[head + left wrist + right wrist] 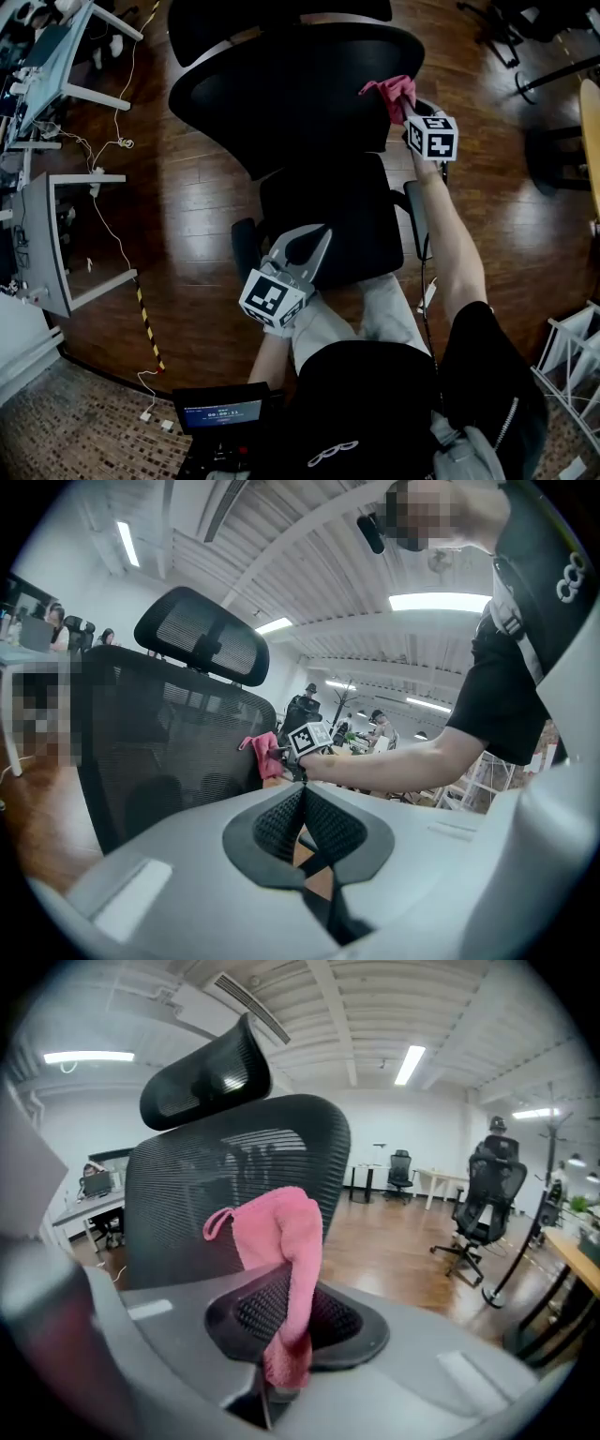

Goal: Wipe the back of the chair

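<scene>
Chair back [291, 84], black mesh, is pictured at 12 o'clock in the head view, w/ the seat [328, 220] nearer centre. A pink cloth [389, 92] is held at the back's edge, approx. 1 o'clock, by the R gripper [405, 108]. Whether the fabric is actually pressed on the mesh cannot be told; it is shown on it or just beside it.

The step in hand is judged to be the start of the wipe: the cloth is placed at the surface, and no cleaned area can be made out. For the next move, the cloth would need to be laid flatter on the mesh and drawn across toward 9 o'clock w/ steady pressure. The chair may swivel if pushed hard.

In the R gripper view, the jaws are closed to a narrow gap on a fold of the cloth. Most of the fabric is bunched up over the tips, w/ a small loop at 10 o'clock.

The L gripper [305, 246] is held low at 6 o'clock by the seat's front, well apart from the back. Its pads [281, 822] are pressed together w/ nothing between them.
</scene>
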`<state>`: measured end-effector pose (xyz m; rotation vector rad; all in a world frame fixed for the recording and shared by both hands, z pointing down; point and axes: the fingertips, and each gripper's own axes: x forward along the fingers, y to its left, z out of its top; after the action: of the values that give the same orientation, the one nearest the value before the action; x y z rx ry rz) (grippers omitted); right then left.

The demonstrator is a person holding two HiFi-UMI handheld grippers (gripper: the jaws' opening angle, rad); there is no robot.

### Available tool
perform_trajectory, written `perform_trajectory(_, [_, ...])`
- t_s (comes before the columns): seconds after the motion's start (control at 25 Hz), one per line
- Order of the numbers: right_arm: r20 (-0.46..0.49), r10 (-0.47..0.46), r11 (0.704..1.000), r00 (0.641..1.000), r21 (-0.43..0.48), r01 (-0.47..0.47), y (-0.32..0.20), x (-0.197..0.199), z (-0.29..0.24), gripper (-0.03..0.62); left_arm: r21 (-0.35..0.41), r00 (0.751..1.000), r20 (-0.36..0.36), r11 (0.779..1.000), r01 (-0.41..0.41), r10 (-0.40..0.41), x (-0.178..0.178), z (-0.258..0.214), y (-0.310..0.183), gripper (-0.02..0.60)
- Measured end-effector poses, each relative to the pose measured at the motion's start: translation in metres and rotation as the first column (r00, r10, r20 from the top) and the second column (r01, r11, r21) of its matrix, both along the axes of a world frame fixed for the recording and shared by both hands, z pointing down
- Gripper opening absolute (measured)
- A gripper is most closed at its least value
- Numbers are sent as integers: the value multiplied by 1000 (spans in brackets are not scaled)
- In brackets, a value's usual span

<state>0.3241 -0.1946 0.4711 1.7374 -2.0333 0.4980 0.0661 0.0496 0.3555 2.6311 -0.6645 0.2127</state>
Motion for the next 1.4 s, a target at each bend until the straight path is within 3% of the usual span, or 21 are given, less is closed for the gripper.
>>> perform_trajectory(0.16, [23, 197, 980, 980, -11, -197, 14, 43, 11, 41, 0, 999, -5, 999, 34, -34, -15, -2, -3, -9])
perform_trajectory(0.28, [26, 238, 971, 971, -25, -237, 21, 51, 18, 41, -7, 998, -5, 998, 61, -61, -30, 2, 0, -9])
perform_trajectory(0.76, [-77, 11, 999, 997, -41, -14, -4, -68, 28, 41, -13, 988, 7, 987, 157, -157, -84, 0, 10, -9])
perform_trajectory(1.4, [-85, -210, 977, 974, -54, 206, -15, -231, 37, 41, -24, 958, 17, 958, 285, -285, -166, 1, 26, -9])
